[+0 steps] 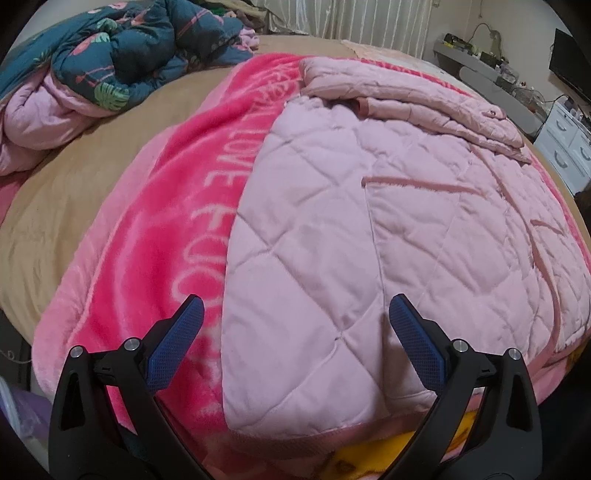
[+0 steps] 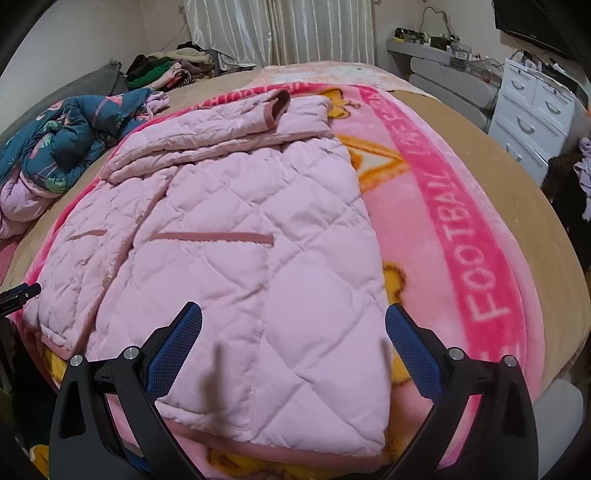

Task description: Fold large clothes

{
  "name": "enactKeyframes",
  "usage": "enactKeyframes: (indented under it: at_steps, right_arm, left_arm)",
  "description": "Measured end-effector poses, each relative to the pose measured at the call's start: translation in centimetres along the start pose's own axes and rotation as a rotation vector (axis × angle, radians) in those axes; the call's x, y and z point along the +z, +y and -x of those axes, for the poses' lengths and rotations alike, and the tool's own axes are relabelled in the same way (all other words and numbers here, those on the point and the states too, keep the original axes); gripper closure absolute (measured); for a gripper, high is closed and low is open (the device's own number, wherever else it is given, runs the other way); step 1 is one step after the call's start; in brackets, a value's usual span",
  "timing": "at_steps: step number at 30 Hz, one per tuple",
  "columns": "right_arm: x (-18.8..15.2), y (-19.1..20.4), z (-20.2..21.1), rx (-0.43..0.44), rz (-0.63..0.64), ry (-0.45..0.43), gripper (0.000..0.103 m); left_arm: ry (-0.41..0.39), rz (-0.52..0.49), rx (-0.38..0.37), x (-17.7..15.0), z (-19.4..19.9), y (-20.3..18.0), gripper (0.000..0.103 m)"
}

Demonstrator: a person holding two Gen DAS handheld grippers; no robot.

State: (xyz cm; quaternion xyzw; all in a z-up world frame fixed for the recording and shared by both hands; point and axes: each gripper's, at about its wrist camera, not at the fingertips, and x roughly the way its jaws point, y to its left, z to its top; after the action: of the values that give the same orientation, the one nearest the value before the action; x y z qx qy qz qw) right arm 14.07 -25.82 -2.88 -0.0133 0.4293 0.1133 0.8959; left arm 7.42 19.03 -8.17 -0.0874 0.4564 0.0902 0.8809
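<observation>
- My left tool [image 1: 295, 314] hangs just above the near hem of the pink quilted jacket [image 1: 369, 221], its blue pads [image 1: 173, 347] spread wide apart and gripping nothing.
- My right tool [image 2: 293, 321] hovers over the same jacket's near edge on the other side, pads equally wide apart and empty.
- The jacket lies flat on a bright pink blanket [image 2: 461, 240] with white lettering, spread over the bed [image 2: 517, 155], whose tan cover shows around the blanket.
- At the jacket's far end, a sleeve [image 2: 221, 133] is folded across the body, its darker pink cuff [image 2: 277, 107] turned up near the middle.
- Two darker pink pocket strips run across the front; one [image 2: 218, 236] shows clearly in the right wrist view.
- A crumpled teal floral quilt [image 1: 122, 62] with a pale pink lining sits well apart from the jacket, at the far left of the bed.
- A heap of clothes [image 2: 170, 66] lies beyond it, by the curtains [image 2: 277, 33].
- White drawers [image 2: 532, 110] stand beside the bed on the right.
</observation>
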Motion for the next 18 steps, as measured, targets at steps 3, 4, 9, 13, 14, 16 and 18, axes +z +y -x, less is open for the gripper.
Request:
enactKeyframes:
  at_steps: [3,4,9,13,14,16,18]
  right_arm:
    - [-0.4,-0.3,-0.2,-0.004,-0.003,0.017,0.004]
    - [-0.6,-0.4,-0.2,-0.005,-0.001,0.025,0.004]
    - [-1.8,-1.3,-0.7,0.005,-0.021,0.068,0.004]
    - [-2.5,-1.8,-0.7,-0.001,-0.042,0.098,0.004]
    - [-2.6,-1.9,-0.8,-0.001,-0.044,0.106,0.004]
    - [-3.0,-2.2,-0.9,0.000,-0.044,0.131,0.004]
    - [-3.6,-2.4,-1.1,0.009,-0.048,0.156,0.004]
  left_arm:
    - [0.024,-0.007,-0.024,-0.5,-0.5,-0.1,0.009]
    - [0.027,-0.010,-0.031,-0.7,-0.6,-0.2,0.009]
    - [0.029,-0.013,-0.046,-0.9,-0.6,-0.4,0.009]
    - [0.032,-0.024,-0.057,-1.1,-0.6,-0.6,0.009]
    - [0.034,-0.025,-0.060,-1.2,-0.5,-0.6,0.009]
    - [0.039,-0.021,-0.068,-1.4,-0.5,-0.5,0.009]
    - [0.043,-0.018,-0.076,-1.6,-0.4,-0.3,0.009]
